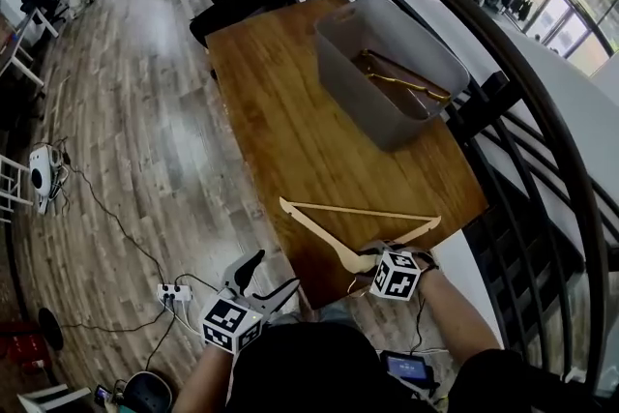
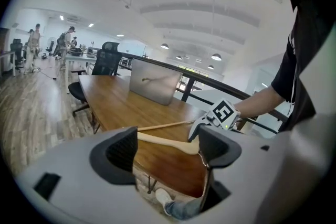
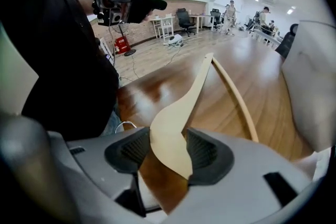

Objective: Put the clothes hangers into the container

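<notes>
Right claw (image 3: 164,152) clamped on wooden hanger (image 1: 358,210) at table (image 1: 280,111) edge; left claw (image 2: 168,147) wide open, empty.

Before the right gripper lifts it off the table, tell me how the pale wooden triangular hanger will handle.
Probably stiff: the pale wooden triangular hanger lies flat with a straight crossbar. Likely light, since its parts look thin. The right gripper pinches only its neck, so the smooth wood might pivot or slip in that grip.
</notes>
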Demonstrator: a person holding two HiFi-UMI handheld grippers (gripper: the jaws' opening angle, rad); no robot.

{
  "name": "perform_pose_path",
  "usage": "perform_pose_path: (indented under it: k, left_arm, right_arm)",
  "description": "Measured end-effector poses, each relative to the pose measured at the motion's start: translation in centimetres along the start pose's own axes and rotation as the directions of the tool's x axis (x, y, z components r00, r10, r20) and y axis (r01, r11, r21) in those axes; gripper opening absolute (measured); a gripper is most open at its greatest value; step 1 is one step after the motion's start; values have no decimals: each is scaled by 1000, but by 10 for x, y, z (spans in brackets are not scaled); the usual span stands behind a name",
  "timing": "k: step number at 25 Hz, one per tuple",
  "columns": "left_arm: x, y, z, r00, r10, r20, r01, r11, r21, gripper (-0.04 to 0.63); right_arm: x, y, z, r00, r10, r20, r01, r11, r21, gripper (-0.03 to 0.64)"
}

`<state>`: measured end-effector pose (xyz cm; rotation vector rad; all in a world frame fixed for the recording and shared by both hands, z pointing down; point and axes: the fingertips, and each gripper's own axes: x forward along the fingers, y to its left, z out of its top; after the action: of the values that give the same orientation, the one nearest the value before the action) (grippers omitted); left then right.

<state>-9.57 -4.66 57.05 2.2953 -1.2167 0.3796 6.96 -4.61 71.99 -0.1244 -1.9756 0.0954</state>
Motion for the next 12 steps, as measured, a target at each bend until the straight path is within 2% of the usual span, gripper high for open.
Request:
perform_pose_path:
  k: [7,12]
  left_arm:
    - [10,-4,-22,994,-87,-65,86,996,-15,368]
    - [19,-11,-40,983,-153,-106,149,988,-46,368]
  right_arm:
    - [8,22,26,997,-19,79,15,999,46,206]
    - [4,25,47,989,-3,147,-13,994,107,206]
